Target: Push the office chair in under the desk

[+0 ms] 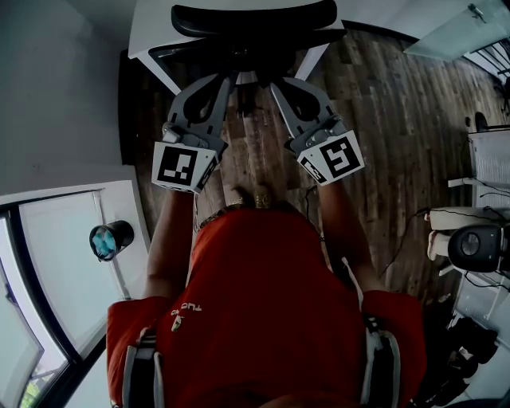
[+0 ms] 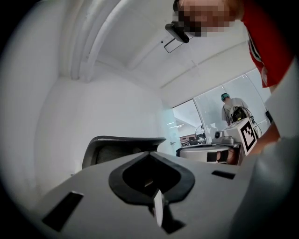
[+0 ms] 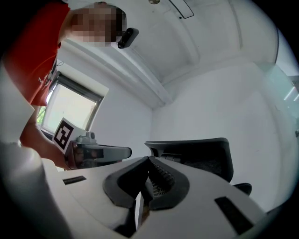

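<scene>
office chair [image 1: 253,20] at white desk [image 1: 151,32]

Ahead of the left gripper [image 1: 229,78] and right gripper [image 1: 276,80], the chair [image 1: 253,17] is cut by the top edge, seat and base unseen. Whether the tips touch it is lost in shadow. The desk [image 1: 151,40] shows only corners.

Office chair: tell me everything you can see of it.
The office chair is black, with a curved frame around a mesh backrest and an armrest showing in the right gripper view. It stands upright, back toward the person, at the white desk. The left claw and right claw, both shut, point at it; contact cannot be told.
</scene>
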### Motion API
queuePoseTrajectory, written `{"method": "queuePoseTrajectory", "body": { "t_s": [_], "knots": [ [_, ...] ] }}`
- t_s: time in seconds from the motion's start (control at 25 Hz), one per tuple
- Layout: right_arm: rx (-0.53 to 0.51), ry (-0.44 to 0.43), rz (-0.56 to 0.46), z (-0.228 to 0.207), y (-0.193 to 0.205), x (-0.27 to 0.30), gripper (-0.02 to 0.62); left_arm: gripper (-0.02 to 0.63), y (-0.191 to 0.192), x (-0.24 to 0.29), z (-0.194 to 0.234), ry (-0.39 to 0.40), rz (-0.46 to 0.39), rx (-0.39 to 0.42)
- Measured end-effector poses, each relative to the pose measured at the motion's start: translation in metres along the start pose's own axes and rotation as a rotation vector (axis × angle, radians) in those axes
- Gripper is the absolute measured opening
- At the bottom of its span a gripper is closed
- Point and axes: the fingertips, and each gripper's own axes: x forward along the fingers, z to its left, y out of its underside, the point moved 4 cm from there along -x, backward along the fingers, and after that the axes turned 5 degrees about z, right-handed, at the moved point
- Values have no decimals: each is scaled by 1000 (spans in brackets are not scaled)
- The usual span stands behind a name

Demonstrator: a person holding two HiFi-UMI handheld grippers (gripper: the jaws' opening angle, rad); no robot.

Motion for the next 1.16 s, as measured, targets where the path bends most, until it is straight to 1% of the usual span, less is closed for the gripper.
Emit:
{"method": "queuePoseTrajectory", "body": {
  "t_s": [0.12,0.28,0.52,0.68,0.88,1.16],
  "knots": [
    [11,-4,-2,5,2,-3,25,9,1,-1,-7,15,1,-7],
    [11,-6,-8,8,-1,-3,25,9,2,-4,-8,15,28,-12],
    [8,0,-8,8,-4,-4,25,9,1,-7,-7,23,9,-12],
    [7,0,-6,10,-2,-2,25,9,2,-8,-5,22,24,-15],
    [7,0,-4,13,-3,-1,25,9,2,-10,-3,25,9,-18],
    [4,5,2,13,-3,2,25,9,4,-12,1,31,25,-15]
  ]
}}
